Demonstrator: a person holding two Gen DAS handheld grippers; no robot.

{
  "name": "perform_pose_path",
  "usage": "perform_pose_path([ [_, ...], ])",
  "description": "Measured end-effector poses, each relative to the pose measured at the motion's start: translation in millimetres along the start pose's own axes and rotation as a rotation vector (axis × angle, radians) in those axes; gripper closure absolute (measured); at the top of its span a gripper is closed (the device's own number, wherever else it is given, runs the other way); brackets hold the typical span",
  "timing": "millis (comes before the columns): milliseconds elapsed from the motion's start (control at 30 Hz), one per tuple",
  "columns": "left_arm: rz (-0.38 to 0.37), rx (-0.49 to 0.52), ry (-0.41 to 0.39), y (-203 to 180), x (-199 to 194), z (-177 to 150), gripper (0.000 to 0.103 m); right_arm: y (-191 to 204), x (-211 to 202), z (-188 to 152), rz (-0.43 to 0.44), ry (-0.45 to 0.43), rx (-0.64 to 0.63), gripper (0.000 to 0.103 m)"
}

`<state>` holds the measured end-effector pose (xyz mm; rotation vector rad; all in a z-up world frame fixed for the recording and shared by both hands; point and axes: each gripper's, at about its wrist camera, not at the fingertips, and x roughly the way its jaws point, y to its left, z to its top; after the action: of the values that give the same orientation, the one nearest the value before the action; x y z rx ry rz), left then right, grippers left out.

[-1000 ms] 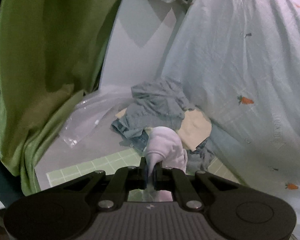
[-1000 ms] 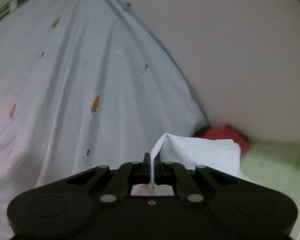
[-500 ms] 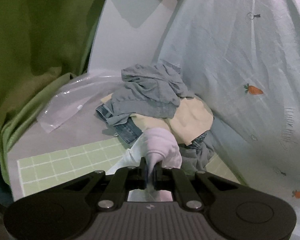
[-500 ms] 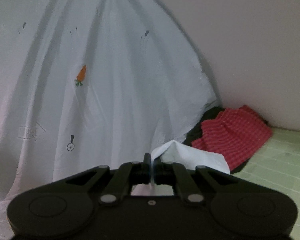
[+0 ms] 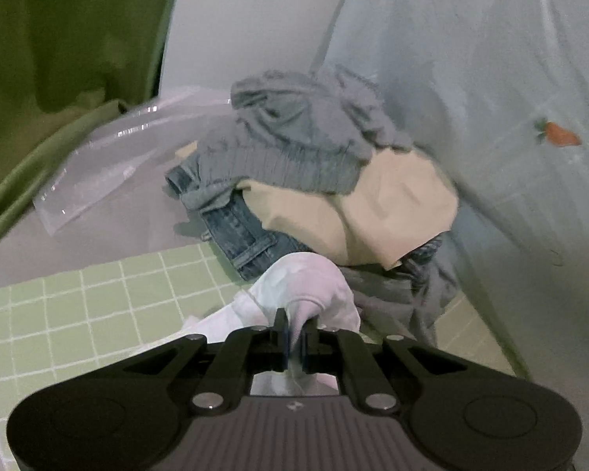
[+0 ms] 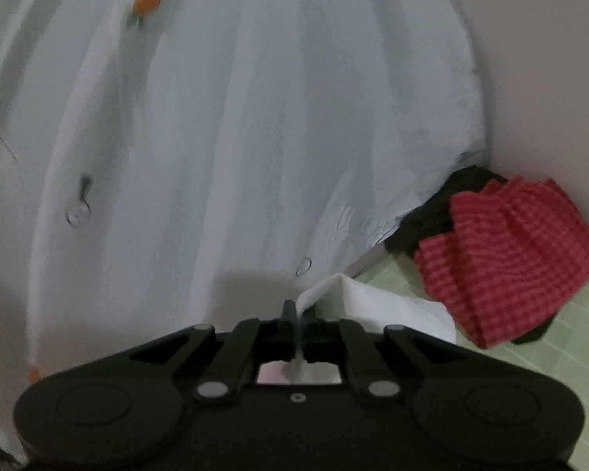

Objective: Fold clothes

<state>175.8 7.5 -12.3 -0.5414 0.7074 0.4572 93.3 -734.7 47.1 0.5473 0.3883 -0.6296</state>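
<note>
My left gripper (image 5: 293,329) is shut on a bunched fold of a white garment (image 5: 310,286), held low over the green checked mat (image 5: 98,298). My right gripper (image 6: 297,324) is shut on another edge of the white garment (image 6: 377,306), which trails to the right over the mat (image 6: 577,333). A pale sheet printed with carrots (image 5: 530,98) hangs close on the right of the left wrist view and fills most of the right wrist view (image 6: 216,137).
A pile of clothes lies ahead of the left gripper: grey knit (image 5: 294,137), beige cloth (image 5: 392,216), blue denim (image 5: 239,231). A clear plastic bag (image 5: 110,165) and green fabric (image 5: 59,39) lie left. A red checked cloth (image 6: 510,251) on dark fabric (image 6: 443,204) lies right.
Both grippers have dropped lower and moved forward with the white garment. The clothes pile and the red checked cloth now look closer and larger.
</note>
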Motion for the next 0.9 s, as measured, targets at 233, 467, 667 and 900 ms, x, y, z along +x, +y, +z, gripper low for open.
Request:
perform_pose_path([
  [233, 0.102, 0.057, 0.082, -15, 43, -4, 0.079, 5, 74, -17, -0.038, 0.180, -0.059, 0.077],
  [467, 0.118, 0.159, 0.027, -21, 24, -14, 0.053, -68, 25, -36, -0.214, 0.143, 0.026, 0.033],
  [667, 0.036, 0.158, -0.019, -29, -8, -23, 0.035, -121, 14, -96, -0.292, 0.262, 0.138, 0.033],
  [900, -0.019, 0.248, 0.004, -46, -39, -51, 0.035, -110, 33, -123, -0.276, 0.274, 0.150, 0.030],
])
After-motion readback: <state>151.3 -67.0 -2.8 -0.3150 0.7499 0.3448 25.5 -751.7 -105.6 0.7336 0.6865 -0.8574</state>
